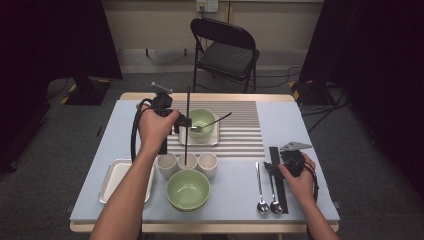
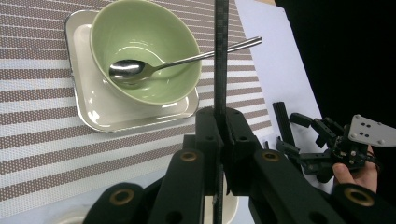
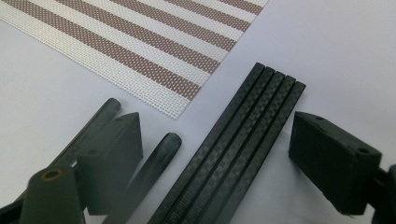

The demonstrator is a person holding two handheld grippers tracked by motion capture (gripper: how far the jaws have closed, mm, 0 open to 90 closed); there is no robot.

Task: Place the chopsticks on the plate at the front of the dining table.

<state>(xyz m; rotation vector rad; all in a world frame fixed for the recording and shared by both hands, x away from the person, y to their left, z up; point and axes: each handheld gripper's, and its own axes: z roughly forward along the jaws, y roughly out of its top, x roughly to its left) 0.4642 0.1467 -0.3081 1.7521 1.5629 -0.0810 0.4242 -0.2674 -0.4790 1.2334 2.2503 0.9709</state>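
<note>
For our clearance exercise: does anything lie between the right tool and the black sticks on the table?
Yes: a spoon handle lies between one jaw of the right tool and the black sticks; the other jaw's side looks clear.

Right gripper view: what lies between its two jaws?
The bundle of black chopsticks lies on the table between the open right gripper jaws, untouched.

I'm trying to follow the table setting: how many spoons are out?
3. One spoon rests in the green bowl on the striped mat; two spoons lie side by side near the table's right front edge. None seem hidden.
</note>
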